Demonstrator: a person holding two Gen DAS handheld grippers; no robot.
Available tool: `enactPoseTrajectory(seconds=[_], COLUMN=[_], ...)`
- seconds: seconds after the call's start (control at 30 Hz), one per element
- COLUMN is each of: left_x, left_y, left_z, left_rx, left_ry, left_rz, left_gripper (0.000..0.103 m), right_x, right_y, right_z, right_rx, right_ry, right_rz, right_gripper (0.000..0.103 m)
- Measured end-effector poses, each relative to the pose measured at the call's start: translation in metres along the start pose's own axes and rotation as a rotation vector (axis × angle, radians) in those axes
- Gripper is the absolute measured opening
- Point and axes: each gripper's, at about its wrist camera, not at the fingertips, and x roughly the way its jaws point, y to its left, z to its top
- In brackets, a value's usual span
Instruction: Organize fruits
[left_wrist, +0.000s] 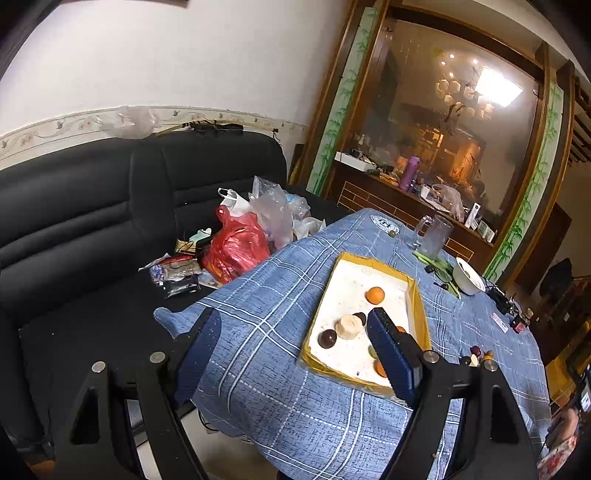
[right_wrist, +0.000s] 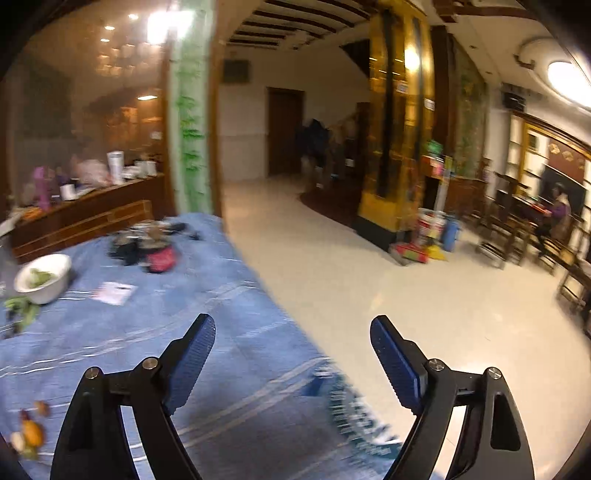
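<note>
We see the left gripper (left_wrist: 295, 345) with its two blue ribbed fingers spread wide apart and nothing between them, low in the frame above the near edge of the blue plaid tablecloth (left_wrist: 266, 295). Its right finger overlaps the near right part of the shallow white tray with a yellow cardboard rim (left_wrist: 345, 266), which lies right of centre on the cloth. Inside that tray a round orange fruit (left_wrist: 375, 295) sits toward the far right side, a dark maroon round fruit (left_wrist: 327, 338) lies near the front left, and a pale cream cylindrical piece (left_wrist: 348, 326) stands just beside it, with a small dark fruit (left_wrist: 360, 317) touching its far side. More orange and greenish pieces show behind the finger, too hidden to name. A small cluster of loose fruits (left_wrist: 476, 355) lies on the cloth to the right of the tray. Farther back stand a clear glass mug (left_wrist: 436, 236) and a white round bowl (left_wrist: 467, 275). To the left, a red plastic bag (left_wrist: 236, 243) rests on the black sofa (left_wrist: 92, 206). The right gripper (right_wrist: 293, 347) also has its fingers wide apart and empty, held over the table's right edge; that view is blurred, with loose fruits (right_wrist: 31, 432) at lower left and the white bowl (right_wrist: 44, 278) holding greens at mid left.
</note>
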Motion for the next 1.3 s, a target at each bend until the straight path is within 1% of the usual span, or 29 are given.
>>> enactPoseTrajectory(seconds=[0.17,0.23,0.33,0.4,0.5,0.67,0.73,0.8,0.87,0.93,0.97,1.03,1.07,1.13,1.17,1.23,1.3], left_x=[0.012,0.019,0.028,0.036,0.051,0.084,0.094,0.1,0.099,0.092,0.087,0.08,0.077,0.072,0.069,0.07,0.076], left_y=[-0.011,-0.019,-0.037,-0.051,-0.069,-0.091,-0.101,-0.111,-0.119,-0.12,-0.12,-0.116,-0.114,-0.109,-0.106,-0.105,-0.107], left_z=[-0.004,-0.006,-0.012,-0.016,-0.022,-0.032,-0.036,-0.041,-0.042,-0.041,-0.04,-0.038,-0.038,-0.036,-0.035,-0.033,-0.033], left_rx=[0.014,0.028,0.065,0.091,0.132,0.13,0.141,0.168,0.199,0.214,0.221,0.226,0.227,0.231,0.232,0.233,0.231], left_ry=[0.027,0.048,0.073,0.093,0.128,0.202,0.221,0.239,0.246,0.22,0.201,0.179,0.176,0.168,0.159,0.154,0.171], left_rz=[-0.016,-0.03,-0.052,-0.074,-0.105,-0.174,-0.196,-0.212,-0.212,-0.199,-0.185,-0.153,-0.144,-0.125,-0.115,-0.11,-0.118], left_gripper=[0.081,0.081,0.081,0.081,0.081,0.081,0.081,0.081,0.081,0.081,0.081,0.081,0.081,0.081,0.081,0.081,0.081], right_x=[-0.034,-0.044,-0.046,-0.041,-0.031,-0.026,-0.03,-0.033,-0.033,-0.034,-0.034,-0.035,-0.035,-0.033,-0.03,-0.025,-0.021], right_y=[0.058,0.079,0.101,0.108,0.11,0.091,0.087,0.092,0.108,0.126,0.141,0.162,0.173,0.191,0.199,0.204,0.2], right_z=[-0.004,-0.01,-0.024,-0.032,-0.043,-0.053,-0.055,-0.053,-0.048,-0.04,-0.035,-0.03,-0.029,-0.031,-0.033,-0.036,-0.038], right_rx=[-0.106,-0.165,-0.238,-0.268,-0.276,-0.185,-0.166,-0.16,-0.165,-0.168,-0.177,-0.208,-0.235,-0.286,-0.308,-0.294,-0.243], right_ry=[-0.042,-0.056,-0.06,-0.05,-0.001,0.075,0.082,0.089,0.089,0.086,0.085,0.078,0.064,0.045,0.051,0.081,0.108], right_rz=[0.176,0.229,0.273,0.281,0.303,0.388,0.415,0.439,0.471,0.513,0.548,0.583,0.592,0.583,0.577,0.604,0.649], right_gripper=[0.093,0.094,0.094,0.094,0.094,0.094,0.094,0.094,0.094,0.094,0.094,0.094,0.094,0.094,0.094,0.094,0.094])
